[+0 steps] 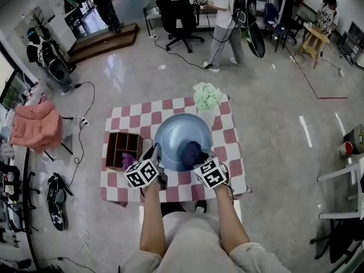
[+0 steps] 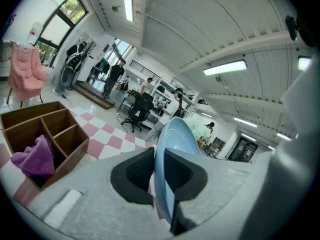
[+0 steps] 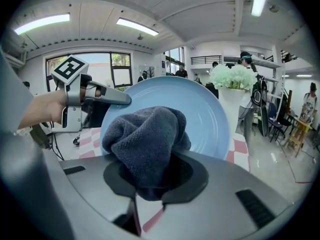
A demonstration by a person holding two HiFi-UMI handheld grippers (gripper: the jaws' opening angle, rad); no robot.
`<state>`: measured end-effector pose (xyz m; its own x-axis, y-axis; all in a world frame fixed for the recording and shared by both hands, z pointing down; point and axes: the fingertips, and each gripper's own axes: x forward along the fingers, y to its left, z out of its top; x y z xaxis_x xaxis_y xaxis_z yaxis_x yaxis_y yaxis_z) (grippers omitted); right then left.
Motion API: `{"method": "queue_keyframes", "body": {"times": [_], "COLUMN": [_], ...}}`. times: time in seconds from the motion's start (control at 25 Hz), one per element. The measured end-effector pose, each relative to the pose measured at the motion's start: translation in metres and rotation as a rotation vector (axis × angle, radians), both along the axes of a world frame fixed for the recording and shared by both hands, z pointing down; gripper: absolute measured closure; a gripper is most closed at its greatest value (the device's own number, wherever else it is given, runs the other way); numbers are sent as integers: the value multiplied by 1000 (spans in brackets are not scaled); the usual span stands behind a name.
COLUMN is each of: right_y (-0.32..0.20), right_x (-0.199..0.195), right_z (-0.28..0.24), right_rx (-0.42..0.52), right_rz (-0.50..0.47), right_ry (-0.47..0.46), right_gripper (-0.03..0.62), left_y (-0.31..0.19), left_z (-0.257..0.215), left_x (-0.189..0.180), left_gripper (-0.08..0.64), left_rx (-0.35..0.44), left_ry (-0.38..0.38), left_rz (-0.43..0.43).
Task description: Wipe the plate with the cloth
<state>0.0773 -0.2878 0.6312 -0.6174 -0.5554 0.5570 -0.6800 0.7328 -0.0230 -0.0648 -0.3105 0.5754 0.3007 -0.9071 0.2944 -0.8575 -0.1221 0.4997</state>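
A light blue plate (image 1: 181, 131) is held up off the checked table, tilted on edge. My left gripper (image 1: 154, 157) is shut on its lower left rim; in the left gripper view the plate (image 2: 172, 134) runs edge-on between the two pads of that gripper (image 2: 159, 173). My right gripper (image 1: 198, 158) is shut on a bunched dark grey cloth (image 1: 192, 152). The right gripper view shows the cloth (image 3: 147, 136) resting against the plate's face (image 3: 210, 114), with my right gripper (image 3: 150, 181) below it and the left gripper (image 3: 87, 96) at the plate's left rim.
A brown wooden box (image 1: 116, 144) with compartments sits on the pink-and-white checked table (image 1: 227, 152), a purple cloth (image 1: 127, 161) in one compartment. Pale green flowers (image 1: 207, 95) stand at the far edge. People and an office chair (image 1: 179, 16) are farther off.
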Motion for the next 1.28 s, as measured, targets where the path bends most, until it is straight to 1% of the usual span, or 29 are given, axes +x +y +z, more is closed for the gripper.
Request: {"method": "queue_keyframes", "body": {"times": [0.28,0.52,0.68,0.88,1.12,1.28], "right_y": [11,21,25,30,30,28], "right_x": [-23,-43,-50,-57,-61,-61], "right_z": [-11,-13,-18,-21,-22,-23], "right_rx": [10,32,37,44,49,50], "right_rz": [-67,-119,-128,-149,-150,-142], "right_ry": [0,18,11,2,-12,-23], "right_gripper": [500,500,500,500,500,500], "left_y": [7,14,20,28,34,37], "left_z": [0,4,5,7,13,16], "left_x": [10,14,18,22,27,31], "left_gripper": [529,529,529,529,529,529], "left_rx": [3,-8,-13,-14,-22,-28], "left_ry": [1,-27,-36,-71,-90,-136], "left_rz": [30,43,54,83,108,129]}}
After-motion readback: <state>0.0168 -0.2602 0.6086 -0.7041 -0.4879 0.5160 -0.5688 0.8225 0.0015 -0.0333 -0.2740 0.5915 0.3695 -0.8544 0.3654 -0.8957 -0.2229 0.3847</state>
